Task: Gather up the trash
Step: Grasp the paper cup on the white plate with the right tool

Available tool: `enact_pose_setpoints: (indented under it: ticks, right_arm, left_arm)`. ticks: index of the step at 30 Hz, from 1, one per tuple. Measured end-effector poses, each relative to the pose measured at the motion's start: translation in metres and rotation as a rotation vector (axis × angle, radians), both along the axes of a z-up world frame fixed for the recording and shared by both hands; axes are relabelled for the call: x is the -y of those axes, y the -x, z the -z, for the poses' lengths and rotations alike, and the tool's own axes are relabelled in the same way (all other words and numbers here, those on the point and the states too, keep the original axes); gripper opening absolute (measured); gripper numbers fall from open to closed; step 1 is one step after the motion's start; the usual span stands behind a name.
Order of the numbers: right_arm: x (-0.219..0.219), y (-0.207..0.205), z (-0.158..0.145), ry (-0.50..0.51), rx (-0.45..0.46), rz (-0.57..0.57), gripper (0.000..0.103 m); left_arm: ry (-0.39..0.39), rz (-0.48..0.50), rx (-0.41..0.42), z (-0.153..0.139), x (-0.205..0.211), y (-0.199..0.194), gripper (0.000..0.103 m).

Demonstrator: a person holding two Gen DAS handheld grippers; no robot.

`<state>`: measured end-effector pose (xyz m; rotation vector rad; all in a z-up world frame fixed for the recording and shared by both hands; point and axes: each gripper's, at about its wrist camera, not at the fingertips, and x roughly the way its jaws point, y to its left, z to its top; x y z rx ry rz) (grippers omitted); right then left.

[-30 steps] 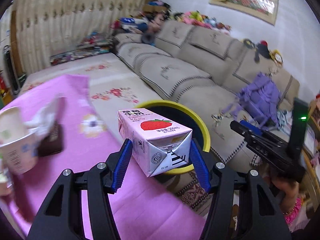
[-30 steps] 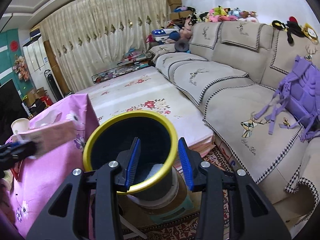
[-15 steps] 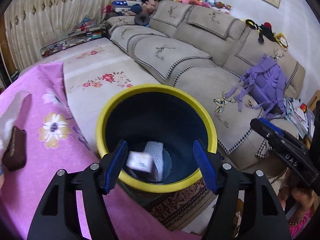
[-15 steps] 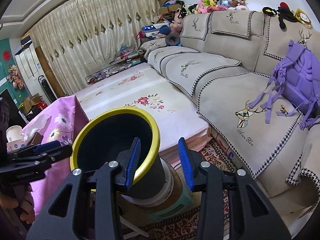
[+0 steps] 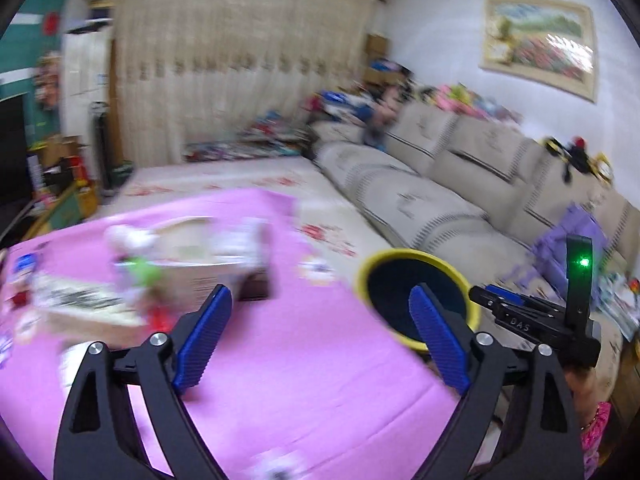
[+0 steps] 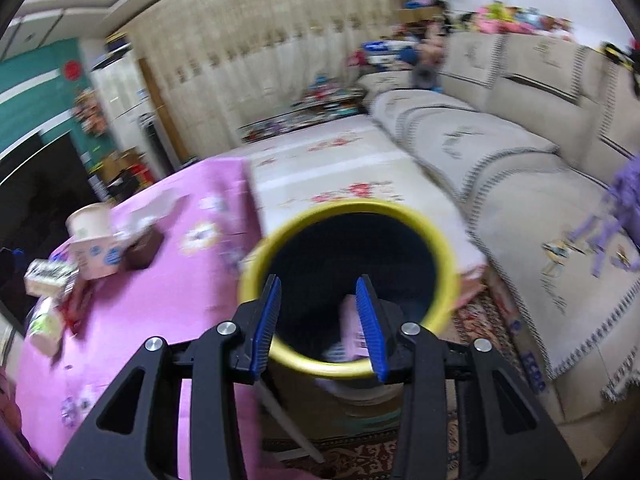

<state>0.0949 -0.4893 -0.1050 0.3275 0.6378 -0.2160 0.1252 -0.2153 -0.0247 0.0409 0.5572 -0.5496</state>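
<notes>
two claws show, both empty. the left claw (image 5: 320, 336) has its blue pads spread wide apart, having just been opening, with nothing between them; it hangs over the pink tabletop (image 5: 304, 376). beyond its left pad lies a blurred heap of trash (image 5: 132, 280), cartons and wrappers too smeared to name. the right claw (image 6: 318, 326) stands partly apart, nothing pinched, above the yellow-rimmed bin (image 6: 448, 256) just beside the tabletop's edge. a pink milk carton (image 6: 350, 332) lies inside the bin, seen between the right pads. on the tabletop to the left stand a paper cup (image 6: 94, 240) and a small box (image 6: 48, 276). a beige sofa (image 6: 520, 168) runs along the right.
</notes>
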Motion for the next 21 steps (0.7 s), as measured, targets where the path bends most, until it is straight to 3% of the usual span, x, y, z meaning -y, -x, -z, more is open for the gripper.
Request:
enact_pose_setpoints:
  ticks: [5,11,14,17,21]
  right_arm:
    - [-0.065,-0.034,-0.023,0.019,0.031,-0.18,0.038]
    - [-0.139,-0.082,-0.042,0.019,0.041,-0.375,0.038]
    - [-0.166,-0.106,-0.056,0.016,0.052,-0.436,0.04]
    - [-0.194,-0.131,-0.069,0.012,0.067,-0.495,0.053]
    - [-0.222,-0.166,-0.072,0.027,0.027,-0.55,0.062]
  left_arm:
    - [0.033,-0.174,0.017,-0.014,-0.09,0.012,0.093]
    - [0.004,-0.284,0.056,-0.013,-0.15,0.024,0.093]
    - [0.012,-0.296,0.041,-0.007,-0.163,0.023,0.093]
    - [0.015,-0.3,0.033,-0.003,-0.17,0.022,0.093]
    - [0.026,-0.293,0.02,0.0,-0.17,0.022,0.093]
